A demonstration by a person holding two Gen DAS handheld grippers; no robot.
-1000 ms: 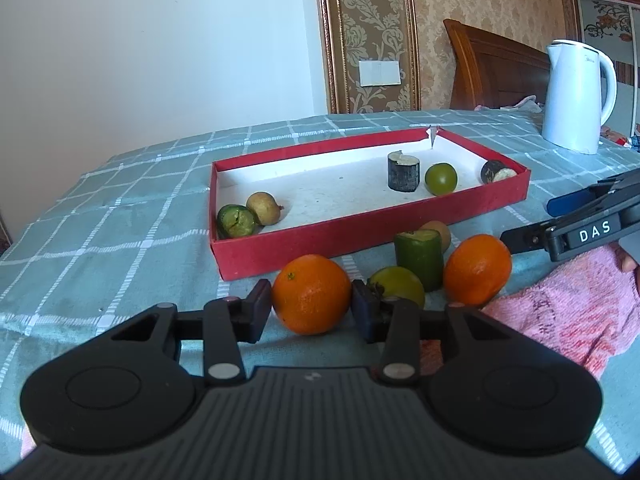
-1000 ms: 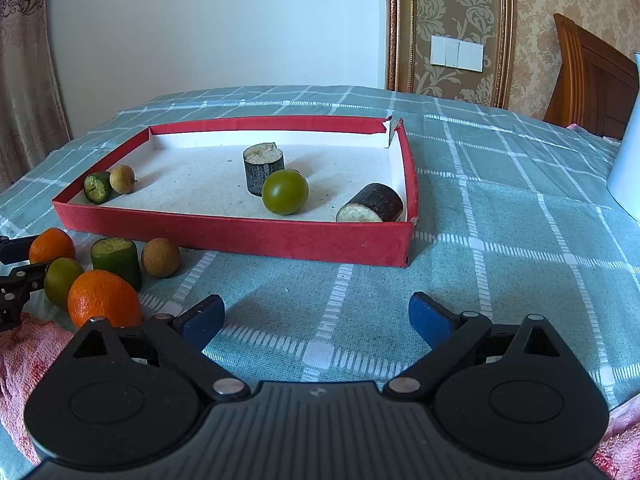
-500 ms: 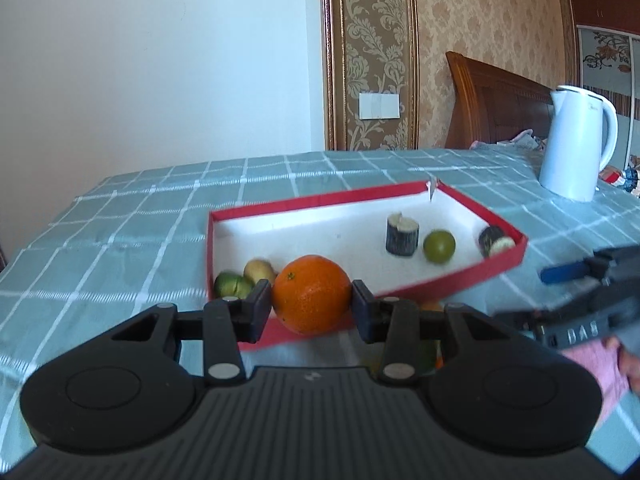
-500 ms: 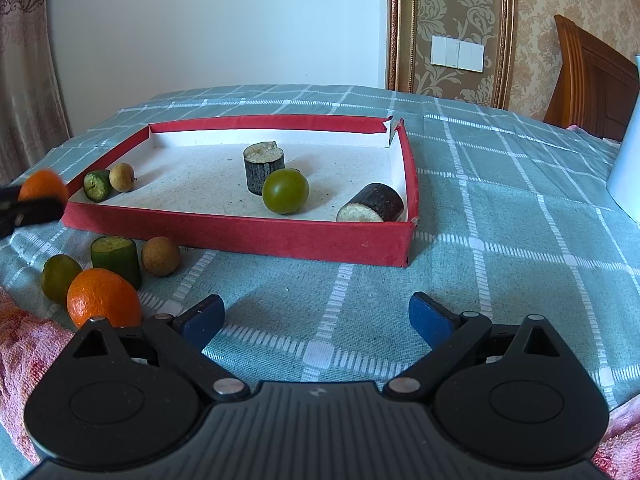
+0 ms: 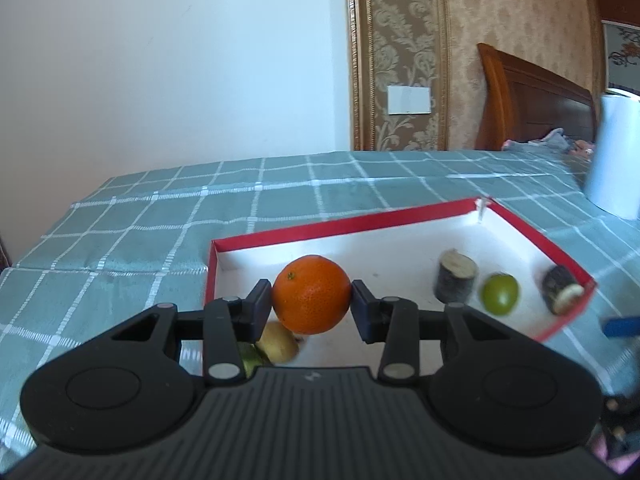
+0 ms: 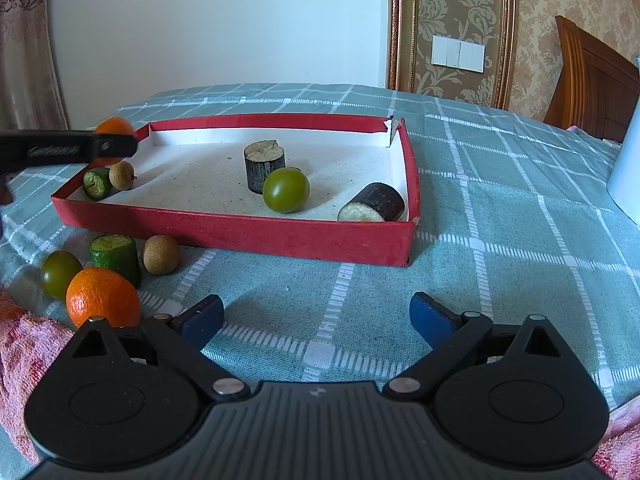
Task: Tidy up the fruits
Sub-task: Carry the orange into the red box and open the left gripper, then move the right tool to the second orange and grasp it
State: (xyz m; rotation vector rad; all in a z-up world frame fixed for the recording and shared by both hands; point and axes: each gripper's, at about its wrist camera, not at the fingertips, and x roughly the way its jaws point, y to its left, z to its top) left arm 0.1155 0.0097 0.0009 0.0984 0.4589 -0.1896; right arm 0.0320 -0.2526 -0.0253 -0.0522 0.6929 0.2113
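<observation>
So the counter (image 6: pixel 500 184) with the green checked cloth is basically the staging area, and the red tray (image 6: pixel 240 236) sits in the middle of it as the place the fruit is meant to end up; shallow walls, white floor, easy to drop things in from above. A white kettle (image 5: pixel 616 156) stands well off to one side, out of the way.

The left gripper (image 5: pixel 312 300) has its jaws clamped on an orange (image 5: pixel 311 294), a pad pressing each side of it, and it's held up in the air over the tray's near-left corner — my guess is that's the carry before the set-down, since that corner already holds a cut green piece (image 6: pixel 97 183) and a small brown fruit (image 6: pixel 121 175) right beside each other. The right gripper (image 6: pixel 316 316) hangs low over the cloth in front of the tray, jaws wide apart with nothing in them; looks like it's just waiting its turn.

Left to sort, near the tray's front wall: a second orange (image 6: pixel 102 296), a green cylinder chunk (image 6: pixel 114 254), a green round fruit (image 6: pixel 60 272) and a brown one (image 6: pixel 161 254) — all bunched next to a pink towel (image 6: pixel 20 344). Inside the tray there's also a dark upright stub (image 6: pixel 264 164), a green tomato-looking fruit (image 6: pixel 286 190) just in front of it, and a dark stub on its side (image 6: pixel 374 204).
</observation>
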